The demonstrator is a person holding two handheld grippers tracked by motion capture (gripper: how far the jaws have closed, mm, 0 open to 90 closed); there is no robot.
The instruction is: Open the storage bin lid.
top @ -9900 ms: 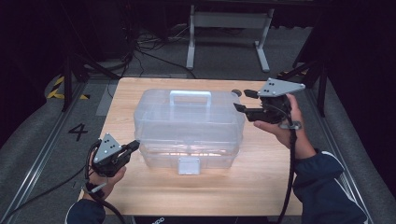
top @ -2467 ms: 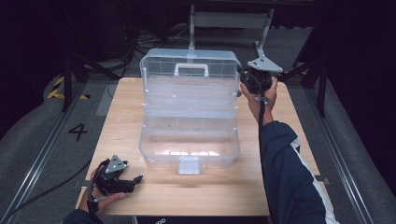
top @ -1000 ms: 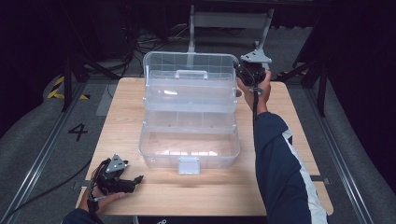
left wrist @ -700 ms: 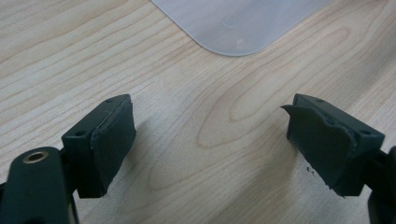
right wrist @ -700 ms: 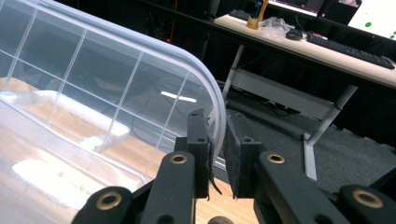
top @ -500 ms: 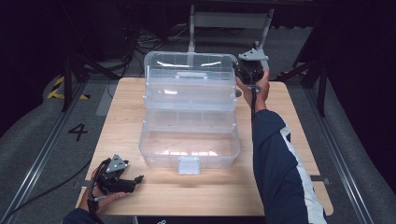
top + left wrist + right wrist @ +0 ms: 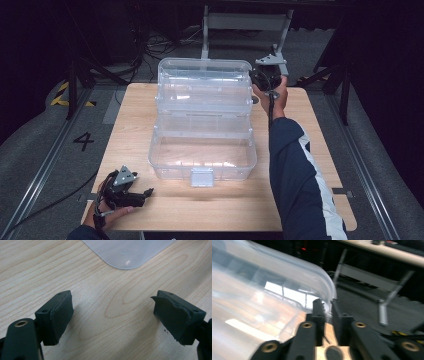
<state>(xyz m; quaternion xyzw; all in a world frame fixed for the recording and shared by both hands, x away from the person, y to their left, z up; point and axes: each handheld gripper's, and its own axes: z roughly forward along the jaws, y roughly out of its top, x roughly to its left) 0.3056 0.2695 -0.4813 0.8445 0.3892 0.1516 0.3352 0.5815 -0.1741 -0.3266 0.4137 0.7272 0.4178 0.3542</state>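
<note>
A clear plastic box (image 7: 202, 160) stands open in the middle of the wooden table (image 7: 310, 150), its tiers stepped back. Its lid (image 7: 202, 82) is raised at the far side. My right gripper (image 7: 255, 79) is at the lid's top right corner, shut on the rim. In the right gripper view the jaws (image 7: 326, 305) pinch the thin clear lid edge (image 7: 322, 277). My left gripper (image 7: 147, 192) rests near the table's front left corner, open and holding nothing. In the left gripper view (image 7: 113, 312) bare wood lies between the jaws, with the box's corner (image 7: 125, 252) ahead.
A white latch (image 7: 202, 177) hangs at the front of the box. Behind the table stands a grey metal frame (image 7: 245, 22), with cables on the dark floor. A floor mark "4" (image 7: 82, 141) is at the left. Bare wood surrounds the box on all sides.
Ten seconds ago the box was closed; the right gripper has since swung the lid up and back. Over the last second the lid and both grippers have hardly moved.
</note>
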